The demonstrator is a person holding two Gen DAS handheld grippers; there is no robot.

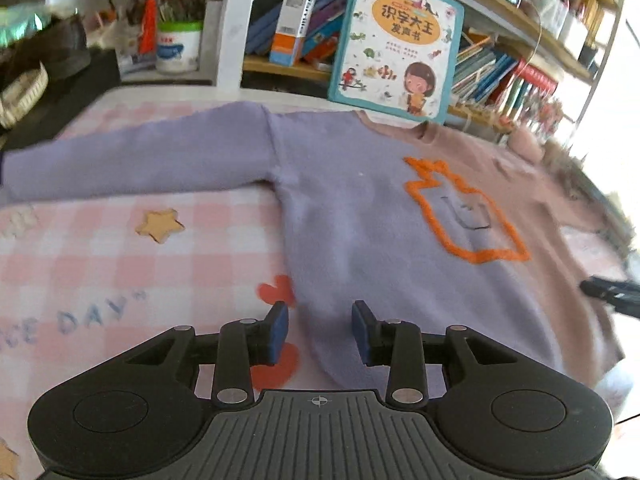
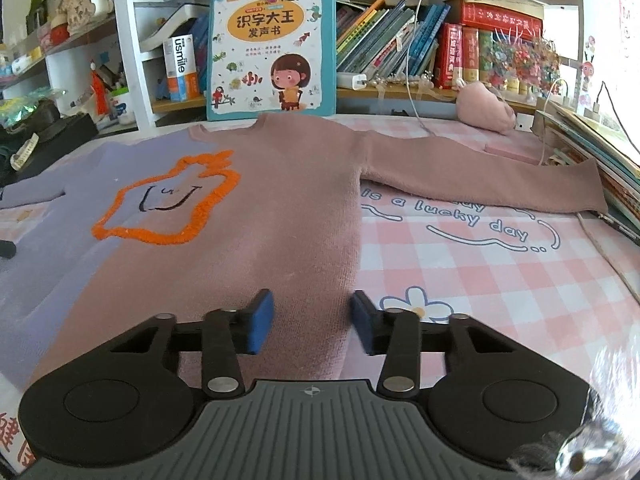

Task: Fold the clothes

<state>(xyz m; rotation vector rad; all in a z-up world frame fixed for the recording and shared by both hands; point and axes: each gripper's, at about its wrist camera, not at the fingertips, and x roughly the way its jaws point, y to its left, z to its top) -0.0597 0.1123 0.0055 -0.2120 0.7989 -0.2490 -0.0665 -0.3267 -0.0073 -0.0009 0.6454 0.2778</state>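
While the sweater lies flat and unfolded, your left gripper and right gripper stand spread, pinching nothing.

The sweater lies flat on the checked tablecloth, sleeves spread to either side, neck toward the bookshelf. A children's book stands upright just behind the collar. A plush toy sits behind the right sleeve. Each gripper hovers near a bottom corner of the sweater.
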